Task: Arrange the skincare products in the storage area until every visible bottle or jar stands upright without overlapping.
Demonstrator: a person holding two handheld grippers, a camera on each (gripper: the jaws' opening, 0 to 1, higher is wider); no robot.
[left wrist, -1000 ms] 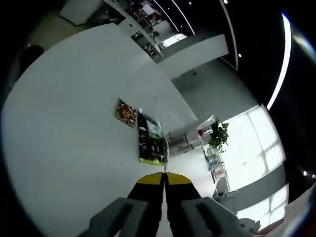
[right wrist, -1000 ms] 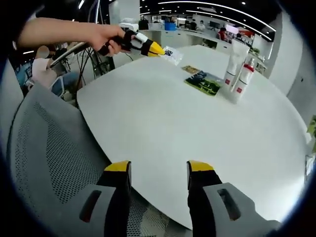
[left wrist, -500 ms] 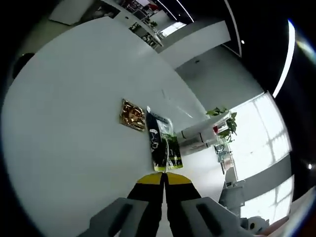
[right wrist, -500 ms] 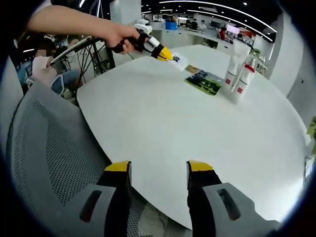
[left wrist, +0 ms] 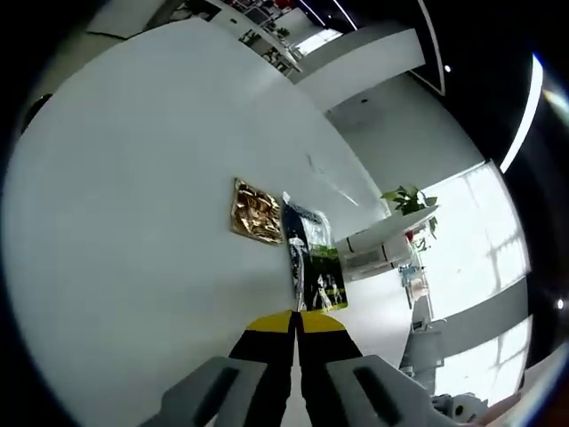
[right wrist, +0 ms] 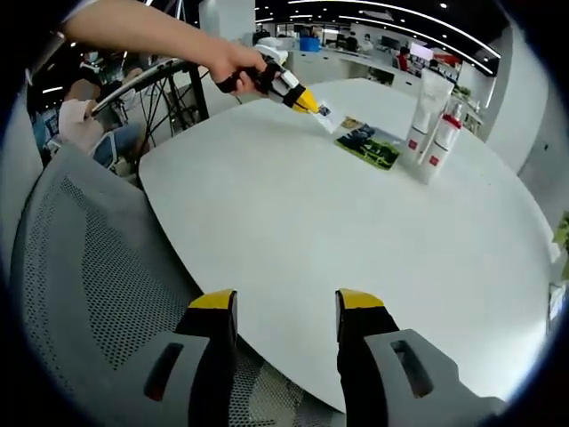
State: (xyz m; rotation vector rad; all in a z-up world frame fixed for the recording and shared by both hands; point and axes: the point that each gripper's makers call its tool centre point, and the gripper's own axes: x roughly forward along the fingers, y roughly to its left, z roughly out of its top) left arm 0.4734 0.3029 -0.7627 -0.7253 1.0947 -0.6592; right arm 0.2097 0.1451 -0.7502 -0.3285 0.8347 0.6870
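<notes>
Left gripper view: left gripper [left wrist: 295, 317] has its yellow-tipped jaws pressed together, pinching the edge of a thin sachet [left wrist: 297, 286] that hangs edge-on ahead of the tips. In the right gripper view the same sachet [right wrist: 325, 114] shows as a pale, partly clear packet held above the white round table [right wrist: 356, 240], near the far side. The sachet's long axis runs on from the jaws, free end pointing down and away toward the flat packets.

On the table below: a gold foil sachet [left wrist: 257, 212], and beside it a dark green sachet [left wrist: 318, 267], both lying flat. The green one's long axis runs roughly toward the left gripper's tips in its own view. Two white tubes with red caps [right wrist: 434, 116] stand upright, touching or nearly so, just beyond the green sachet [right wrist: 371, 147].

Right gripper [right wrist: 284, 307]: jaws spread apart, nothing between them, hovering over the near table edge above a grey mesh chair [right wrist: 89, 294].

Step judged in hand: carrying the held sachet toward the group of products. Next move likely calls for lowering it onto bare table beside the green and gold sachets, not over them, then releasing. Tubes already stand; keep clear of them.
</notes>
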